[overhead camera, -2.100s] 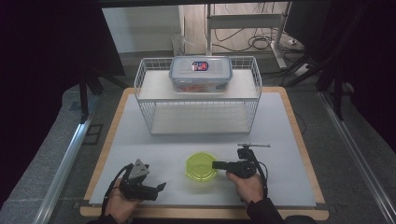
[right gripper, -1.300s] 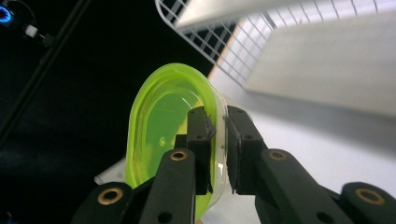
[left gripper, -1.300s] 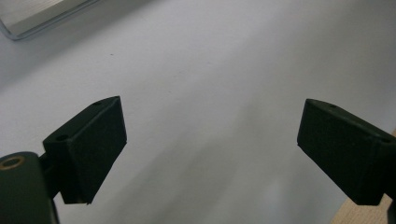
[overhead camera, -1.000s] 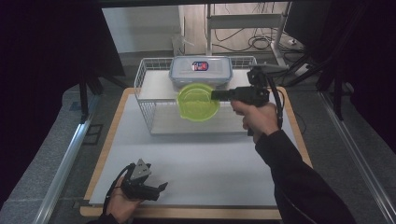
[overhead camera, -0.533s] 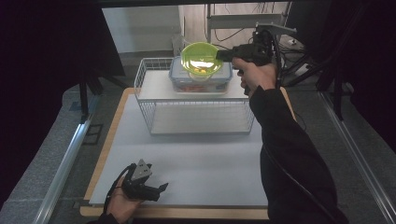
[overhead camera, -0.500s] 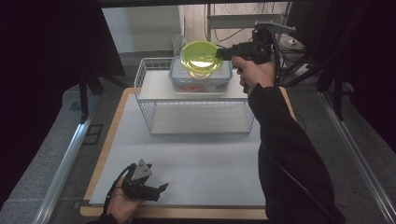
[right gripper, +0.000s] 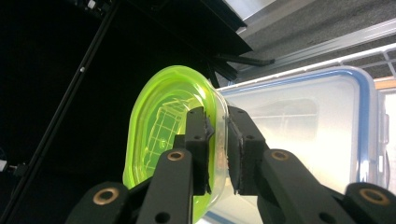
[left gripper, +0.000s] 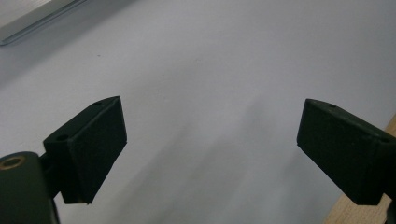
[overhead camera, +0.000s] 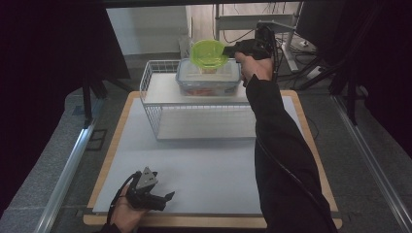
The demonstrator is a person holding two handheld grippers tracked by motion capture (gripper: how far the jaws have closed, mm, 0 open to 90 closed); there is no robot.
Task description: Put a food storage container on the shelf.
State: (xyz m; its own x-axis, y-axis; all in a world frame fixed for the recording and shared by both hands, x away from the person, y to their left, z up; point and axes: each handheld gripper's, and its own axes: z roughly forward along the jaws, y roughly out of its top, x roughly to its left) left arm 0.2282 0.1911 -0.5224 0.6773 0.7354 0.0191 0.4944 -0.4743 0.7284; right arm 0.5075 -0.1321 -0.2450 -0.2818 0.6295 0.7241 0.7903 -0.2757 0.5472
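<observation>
While I count what is on my table (overhead camera: pixel 209 170), I get one green bowl (overhead camera: pixel 208 53), one lidded clear container (overhead camera: pixel 209 80), one white wire rack (overhead camera: pixel 194 102) and two grippers. My right gripper (overhead camera: pixel 227 50) is raised at the far end of the rack, my sleeve stretching up the right side of the high view, and it is clamped on the bowl. In the right gripper view I see its two black jaws pinching the rim of the bowl (right gripper: pixel 175 140), one jaw inside the wall and one outside, with only the thin plastic between them. I hold the bowl in the air above the container, which sits on the rack's top shelf; I cannot tell whether the bowl touches the lid. It is tipped well off level: in the high view its open mouth faces toward my side of the table and somewhat up, its base pointing away behind the rack. Being round, it has no long axis that I can make out. My left gripper (overhead camera: pixel 160 199) rests low at the near left of the table, well apart from the rack. In the left gripper view its jaws stand wide apart over the bare white surface (left gripper: pixel 224 70), with nothing between them.
</observation>
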